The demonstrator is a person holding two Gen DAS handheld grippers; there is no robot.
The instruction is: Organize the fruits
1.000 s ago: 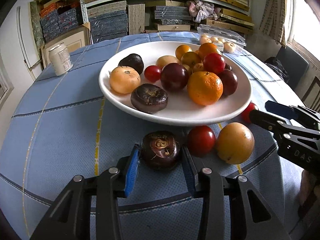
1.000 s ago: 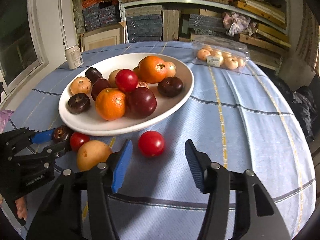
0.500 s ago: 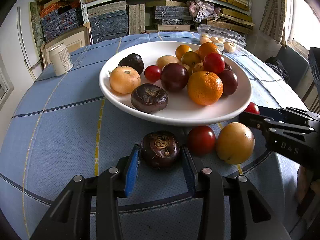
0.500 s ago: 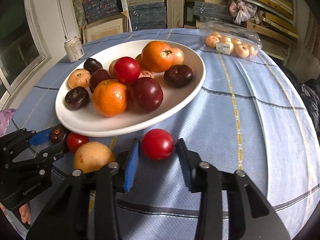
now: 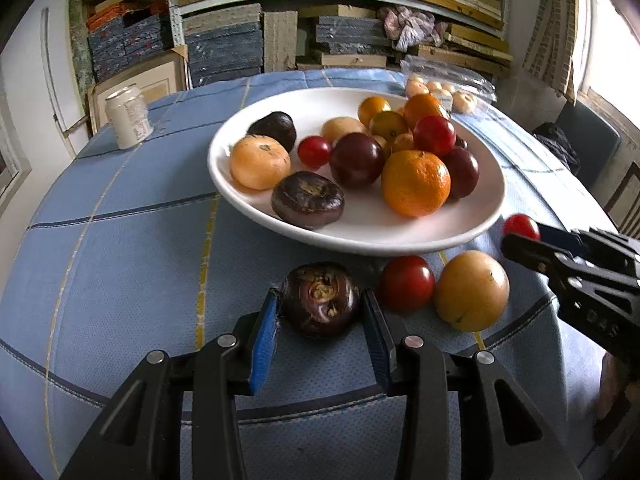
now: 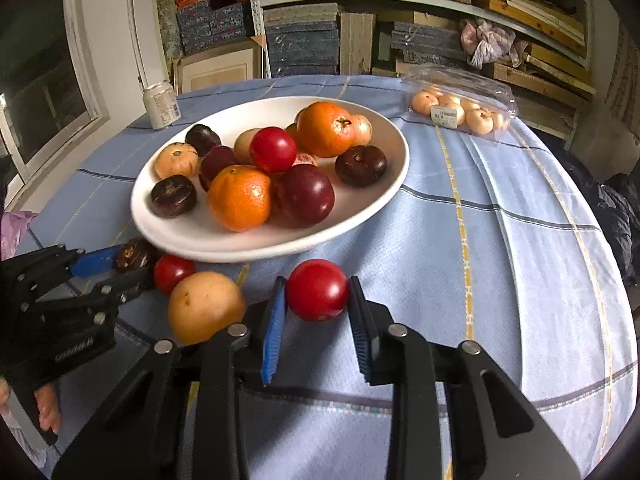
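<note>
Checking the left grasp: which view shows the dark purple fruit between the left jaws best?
The left wrist view: the dark purple fruit sits close and centred, clamped between the jaws. The right wrist view shows only a sliver beside the plate.

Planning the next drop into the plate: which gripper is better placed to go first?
Right, probably. The right gripper grips the red fruit beside the plate; the left gripper also grips a dark fruit.

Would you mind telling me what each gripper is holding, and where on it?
The left gripper grips the dark purple fruit by its sides; the right gripper grips a red tomato by its sides.
</note>
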